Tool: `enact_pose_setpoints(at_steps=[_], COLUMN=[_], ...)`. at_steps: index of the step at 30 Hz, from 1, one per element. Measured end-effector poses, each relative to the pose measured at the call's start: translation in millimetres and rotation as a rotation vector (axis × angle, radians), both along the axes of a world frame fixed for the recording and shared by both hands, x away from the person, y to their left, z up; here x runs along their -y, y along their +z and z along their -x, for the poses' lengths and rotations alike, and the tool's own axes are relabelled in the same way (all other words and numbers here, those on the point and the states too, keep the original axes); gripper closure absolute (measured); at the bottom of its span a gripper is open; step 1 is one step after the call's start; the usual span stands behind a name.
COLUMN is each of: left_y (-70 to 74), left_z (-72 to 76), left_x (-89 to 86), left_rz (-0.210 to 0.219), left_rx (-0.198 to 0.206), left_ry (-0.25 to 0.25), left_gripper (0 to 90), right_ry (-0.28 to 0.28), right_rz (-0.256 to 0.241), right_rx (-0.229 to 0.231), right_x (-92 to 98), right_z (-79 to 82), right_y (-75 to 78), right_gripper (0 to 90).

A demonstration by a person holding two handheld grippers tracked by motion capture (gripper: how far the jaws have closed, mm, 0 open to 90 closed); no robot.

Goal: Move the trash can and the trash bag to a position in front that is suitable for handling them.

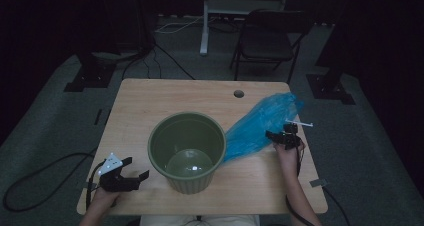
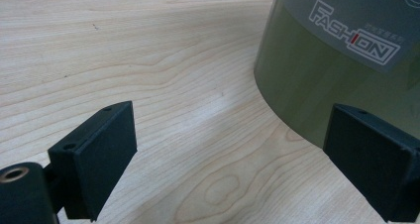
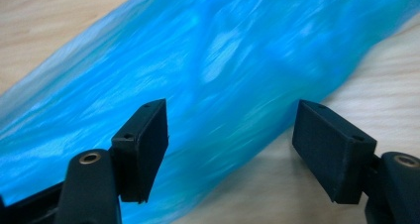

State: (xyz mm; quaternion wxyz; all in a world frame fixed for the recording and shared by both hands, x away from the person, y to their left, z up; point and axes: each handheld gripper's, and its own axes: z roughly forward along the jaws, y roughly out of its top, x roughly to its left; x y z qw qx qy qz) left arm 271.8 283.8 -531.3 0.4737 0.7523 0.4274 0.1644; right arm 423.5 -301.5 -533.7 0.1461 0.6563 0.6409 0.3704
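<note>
A dark green plastic bin (image 1: 187, 151) stands upright in the middle of the wooden table (image 1: 150, 98), empty, with a white "FASHION" label on its wall (image 2: 346, 60). A blue plastic bag (image 1: 260, 123) lies stretched from the bin's right side toward the table's back right. My left gripper (image 1: 136, 169) rests open at the front left, just left of the bin's base (image 2: 230, 154). My right gripper (image 1: 278, 136) is open at the bag's right edge, its jaws spread over the blue film (image 3: 208, 85), with nothing pinched (image 3: 230, 149).
A round cable hole (image 1: 239, 93) sits near the table's back edge. Behind the table stand a folding chair (image 1: 267, 38) and a white stand (image 1: 205, 21). Cables run across the grey carpet on the left (image 1: 45, 171).
</note>
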Motion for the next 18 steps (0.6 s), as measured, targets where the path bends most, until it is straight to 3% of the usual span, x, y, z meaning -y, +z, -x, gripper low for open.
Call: enact_pose_setpoints(at_steps=[4, 6, 7, 8, 9, 11, 12, 14, 18], left_y=[-0.2, -0.2, -0.1, 0.1, 0.1, 0.2, 0.2, 0.1, -0.2], left_z=[-0.5, -0.2, -0.1, 0.1, 0.1, 0.3, 0.4, 0.4, -0.1], left_x=[0.1, -0.3, -0.6, -1.3, -1.3, -1.7, -1.7, -1.9, -1.5], left_rz=[-0.002, 0.001, 0.001, -0.001, -0.001, 0.001, -0.001, 0.001, -0.002], left_rx=[-0.001, 0.000, 0.001, 0.002, 0.002, 0.003, 0.003, 0.003, 0.001], left_ry=[-0.002, 0.000, 0.000, 0.002, 0.002, 0.003, 0.003, 0.004, 0.002], left_gripper=[6.9, 6.9, 6.9, 6.9, 6.9, 6.9, 6.9, 6.9, 6.9], right_ry=[0.036, 0.042, 0.042, 0.046, 0.046, 0.053, 0.060, 0.067, 0.095], right_rz=[0.030, 0.084, 0.084, 0.150, 0.150, 0.219, 0.266, 0.285, 0.282], right_rx=[0.009, 0.027, 0.027, 0.041, 0.041, 0.050, 0.061, 0.067, 0.078], right_x=[-18.4, -32.0, -32.0, -42.8, -42.8, -53.1, -61.3, -64.6, -73.6], right_z=[2.3, 1.7, 1.7, 2.1, 2.1, 1.7, 0.8, 0.0, -6.9], right_y=[-5.3, -6.6, -6.6, -8.0, -8.0, -9.4, -10.0, -10.1, -8.8], right_gripper=[27.9, 27.9, 27.9, 28.7, 28.7, 29.0, 37.3, 40.5, 58.7])
